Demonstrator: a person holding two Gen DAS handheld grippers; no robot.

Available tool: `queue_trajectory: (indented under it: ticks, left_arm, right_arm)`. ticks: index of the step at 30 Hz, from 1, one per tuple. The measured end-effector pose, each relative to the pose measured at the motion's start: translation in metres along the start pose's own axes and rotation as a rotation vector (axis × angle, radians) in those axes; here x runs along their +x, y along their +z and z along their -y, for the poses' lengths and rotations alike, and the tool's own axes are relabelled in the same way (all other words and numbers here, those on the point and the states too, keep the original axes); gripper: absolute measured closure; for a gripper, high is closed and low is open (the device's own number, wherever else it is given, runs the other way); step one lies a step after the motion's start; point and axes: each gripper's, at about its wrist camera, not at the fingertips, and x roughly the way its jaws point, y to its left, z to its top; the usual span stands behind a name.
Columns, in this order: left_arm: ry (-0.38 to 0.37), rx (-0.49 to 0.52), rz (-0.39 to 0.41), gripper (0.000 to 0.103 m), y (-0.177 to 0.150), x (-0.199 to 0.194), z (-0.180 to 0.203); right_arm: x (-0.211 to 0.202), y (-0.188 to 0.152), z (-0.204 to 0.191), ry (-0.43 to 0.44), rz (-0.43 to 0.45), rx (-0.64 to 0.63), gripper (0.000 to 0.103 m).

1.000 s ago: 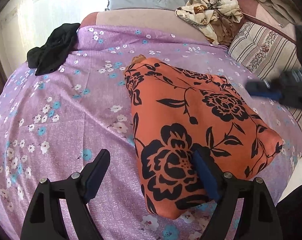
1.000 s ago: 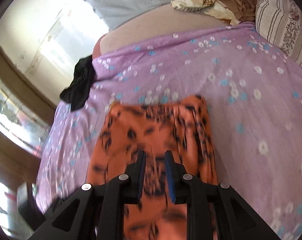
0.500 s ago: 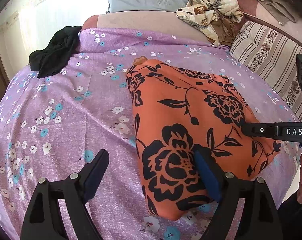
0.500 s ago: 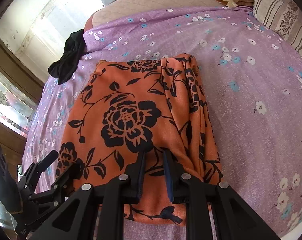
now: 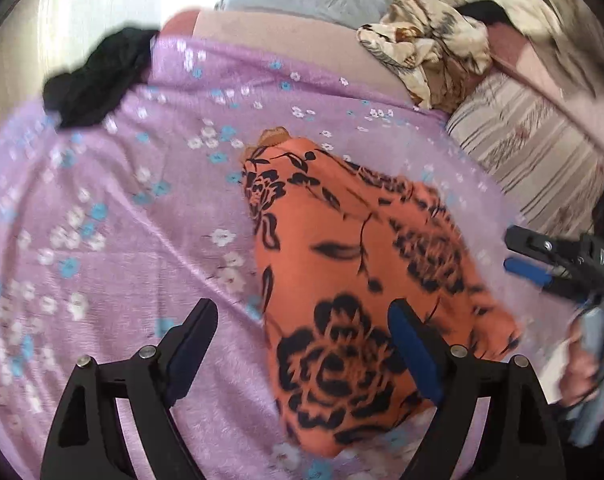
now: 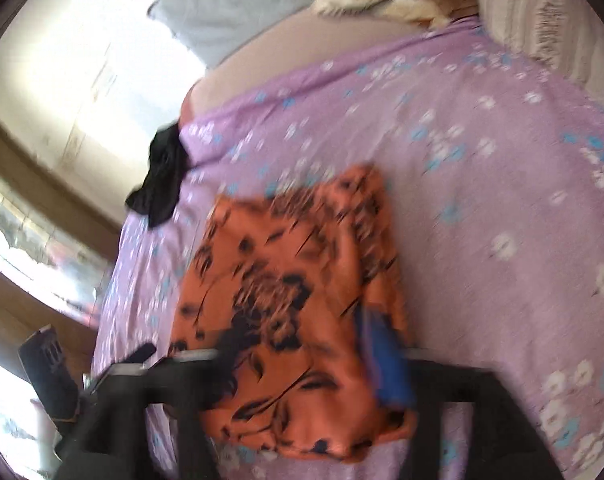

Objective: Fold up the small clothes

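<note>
Garment: orange floral-print cloth (image 5: 354, 280), already folded into a narrow oblong, flat on the purple flowered bedsheet (image 5: 101, 240), toward the near edge and right of middle; far end points at the head of the bed.
Left gripper (image 5: 302, 344): spread wide, nothing held; left finger over bare sheet, right finger over the cloth's near end, the near-left edge of the fold between them. Contact with the fabric not discernible.
Right gripper (image 5: 518, 256): off the cloth's right edge in the left wrist view, apart from the fabric; jaws parted in its own view, one blue pad (image 6: 386, 364) over the near right part of the cloth. Heavy blur there; clasping nothing as far as visible.
Step, judged: both claws released, fold laid down; next likely a cross fold or a smoothing pass.
Doing it well: pinch the near corners through all layers, not the top ply alone; lift low, carry the near end toward the far end, match edges before release.
Risk: thin slippery-looking fabric, layers may slide apart; sheet may get pinched along with the cloth if jaws come down too deep.
Elsewhere: black garment (image 5: 97, 80) at the far left corner of the sheet; cream patterned heap (image 5: 426, 56) and striped pillow (image 5: 534, 148) at the far right, well apart.
</note>
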Motion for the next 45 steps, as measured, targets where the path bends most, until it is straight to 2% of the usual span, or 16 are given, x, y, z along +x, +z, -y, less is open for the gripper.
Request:
queue_trajectory:
  ticks: [1,2,4,7,10,15,21,28,32,33,35,37,40,45]
  left_arm:
    - [-0.043,-0.037,-0.029,0.015,0.007,0.006,-0.005]
    - [-0.065,-0.055,-0.054,0.014,0.012,0.011,-0.007]
    - [-0.089,-0.092,-0.104,0.014,0.02,0.026,-0.014]
    - [-0.132,-0.163,-0.133,0.014,0.024,0.044,-0.028]
    - [-0.259,-0.22,-0.182,0.014,0.023,0.057,-0.035]
    - [-0.296,-0.243,-0.235,0.014,0.024,0.077,-0.039]
    - [-0.363,-0.265,-0.26,0.014,0.029,0.088,-0.04]
    - [-0.412,-0.279,-0.271,0.01,0.034,0.096,-0.036]
    - [-0.42,-0.287,-0.252,0.011,0.033,0.094,-0.036]
    - [-0.418,-0.282,-0.244,0.011,0.032,0.093,-0.035]
    - [-0.399,-0.268,-0.23,0.018,0.031,0.09,-0.036]
    - [-0.375,-0.251,-0.215,0.034,0.032,0.086,-0.034]
    - [-0.364,-0.232,-0.184,0.047,0.033,0.076,-0.032]
    - [-0.32,-0.182,-0.119,0.052,0.032,0.048,-0.023]
  right_arm:
    - [-0.004,0.005,0.008,0.012,0.032,0.029,0.02]
    - [-0.004,0.009,0.014,0.018,0.028,0.046,0.02]
    - [0.004,0.017,0.029,0.043,-0.004,0.094,0.02]
    - [0.019,0.022,0.046,0.096,-0.061,0.151,0.02]
    - [0.03,0.024,0.059,0.112,-0.093,0.197,0.02]
    - [0.045,0.028,0.082,0.131,-0.131,0.251,0.02]
    - [0.072,0.031,0.095,0.245,-0.215,0.294,0.02]
    - [0.096,0.022,0.073,0.313,-0.281,0.251,0.02]
    - [0.106,0.015,0.049,0.274,-0.279,0.181,0.023]
    - [0.107,0.013,0.044,0.258,-0.277,0.164,0.027]
    - [0.107,0.012,0.037,0.232,-0.27,0.135,0.034]
    - [0.105,0.011,0.03,0.213,-0.256,0.099,0.048]
    - [0.096,0.01,0.021,0.193,-0.223,0.049,0.053]
    - [0.077,0.008,-0.01,0.174,-0.133,-0.034,0.056]
